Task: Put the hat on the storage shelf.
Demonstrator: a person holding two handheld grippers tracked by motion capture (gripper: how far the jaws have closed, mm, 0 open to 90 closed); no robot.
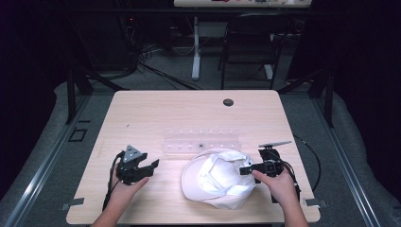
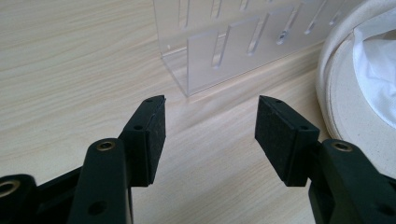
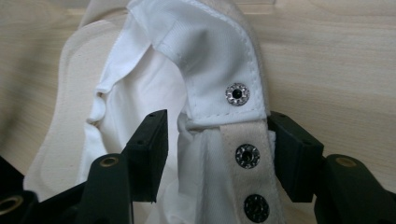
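A white cap [image 1: 217, 179] lies upside down on the wooden table [image 1: 165, 109], its inside facing up. My right gripper [image 1: 247, 169] is at the cap's right side. In the right gripper view its jaws [image 3: 217, 126] stand wide around the cap's snap strap [image 3: 245, 154]; the strap sits close to the right pad, with a gap at the left pad. My left gripper [image 1: 152, 166] rests left of the cap, open and with nothing in it [image 2: 211, 121]. The cap's brim [image 2: 345, 93] shows at the right in the left gripper view.
A clear acrylic rack [image 1: 202, 140] with slots lies just behind the cap, close in front of the left jaws [image 2: 224, 46]. A dark cable hole [image 1: 228, 102] sits near the table's far edge. A chair [image 1: 250, 42] and a desk leg stand beyond the table.
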